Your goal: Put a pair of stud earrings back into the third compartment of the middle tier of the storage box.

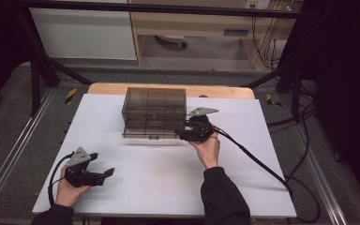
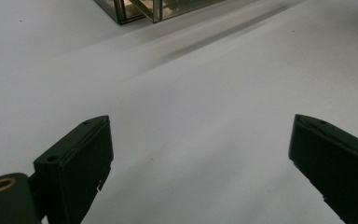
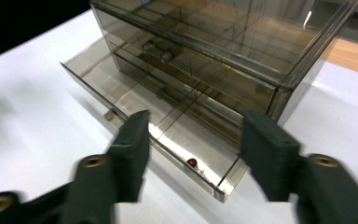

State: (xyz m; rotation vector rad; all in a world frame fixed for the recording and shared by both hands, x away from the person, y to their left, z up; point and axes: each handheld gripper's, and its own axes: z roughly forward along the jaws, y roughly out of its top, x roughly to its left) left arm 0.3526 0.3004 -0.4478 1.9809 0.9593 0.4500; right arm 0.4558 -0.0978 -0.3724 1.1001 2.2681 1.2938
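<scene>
Your white table [image 1: 168, 183] has broad bare room in front; the smoky drawer cabinet [image 1: 153, 112] sits at its far middle. Its bottom drawer [image 3: 168, 135] is pulled out, a small red object [image 3: 192, 162] inside, visible from your right gripper [image 3: 193, 135], half open above it. Your left gripper [image 1: 104, 174] rests wide, empty, near the front-left edge.

Smoked clear drawer box [image 1: 154, 112], bottom drawer [image 3: 158, 135] out
</scene>
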